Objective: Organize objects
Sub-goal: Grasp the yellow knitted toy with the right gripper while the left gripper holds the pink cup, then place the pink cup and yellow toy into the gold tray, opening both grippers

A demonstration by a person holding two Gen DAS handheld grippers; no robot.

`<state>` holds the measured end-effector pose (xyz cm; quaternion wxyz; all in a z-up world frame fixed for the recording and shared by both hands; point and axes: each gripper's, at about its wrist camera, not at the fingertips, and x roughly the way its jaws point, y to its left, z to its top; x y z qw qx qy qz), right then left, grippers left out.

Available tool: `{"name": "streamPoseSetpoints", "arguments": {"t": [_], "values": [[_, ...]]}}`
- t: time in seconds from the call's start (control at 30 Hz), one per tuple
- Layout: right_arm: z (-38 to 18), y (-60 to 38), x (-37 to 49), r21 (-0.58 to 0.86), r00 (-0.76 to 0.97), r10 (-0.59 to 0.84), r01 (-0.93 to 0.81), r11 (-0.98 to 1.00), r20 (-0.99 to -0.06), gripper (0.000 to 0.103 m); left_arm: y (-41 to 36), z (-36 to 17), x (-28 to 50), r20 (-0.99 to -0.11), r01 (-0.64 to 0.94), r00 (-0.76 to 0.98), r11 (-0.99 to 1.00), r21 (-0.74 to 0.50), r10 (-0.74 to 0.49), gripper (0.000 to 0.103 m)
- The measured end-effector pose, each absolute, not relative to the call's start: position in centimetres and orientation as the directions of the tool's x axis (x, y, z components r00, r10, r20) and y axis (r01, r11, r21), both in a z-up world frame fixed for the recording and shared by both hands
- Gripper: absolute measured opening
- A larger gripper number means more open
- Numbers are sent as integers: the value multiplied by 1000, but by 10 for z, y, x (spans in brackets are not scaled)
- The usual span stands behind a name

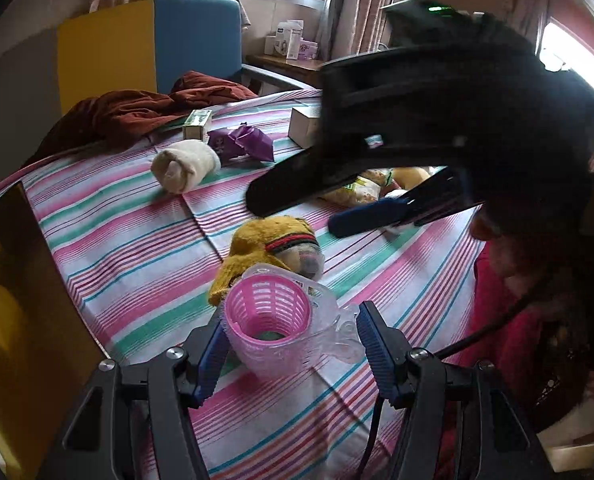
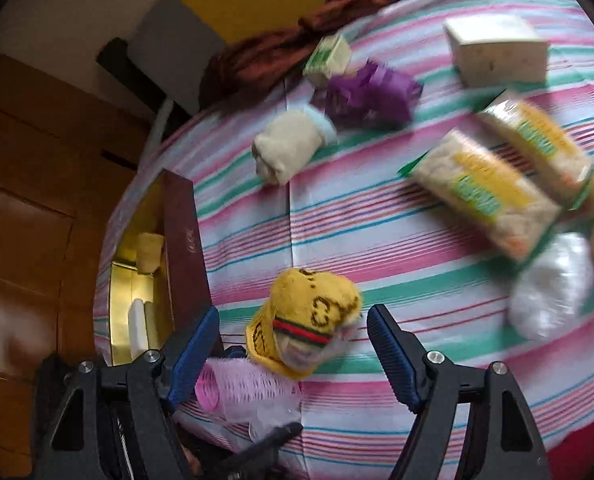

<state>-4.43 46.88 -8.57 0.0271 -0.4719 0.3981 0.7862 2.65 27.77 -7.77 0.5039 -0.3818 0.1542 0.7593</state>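
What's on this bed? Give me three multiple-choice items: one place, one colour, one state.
1. The yellow sock lies: A) in the box; B) on the striped sheet; C) on a chair.
2. The wrapper beside the cream sock is: A) purple; B) orange; C) black.
3. The left gripper is: A) open, empty; B) shut on the pink roller; C) shut on a sock.
B: stripes surround it. A: plainly purple. B: the roller sits between its pads.
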Motion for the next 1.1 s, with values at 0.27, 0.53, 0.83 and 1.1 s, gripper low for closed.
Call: {"name": "streamPoseSetpoints", "arguments": {"t": [0.27, 0.53, 0.83, 1.1], "values": [[-104, 463, -48, 595, -532, -348, -411, -691, -772, 25, 270, -80, 30, -734, -881, -194, -444, -160, 650, 62], [-77, 482, -31, 498, -613, -134, -475, -725, -779, 22, 256, -59, 35, -701, -883, -191, -432, -182, 687, 62], [-24, 475, -22, 458, -696, -42, -424, -781, -717, 23, 213, -9, 36, -629, -852, -275, -488, -192, 727, 63], [2, 426, -51, 427, -716, -103, -288, -857, -690, 23, 134, 21, 1, -579, -717, -483, -676, -170, 657, 63]]}}
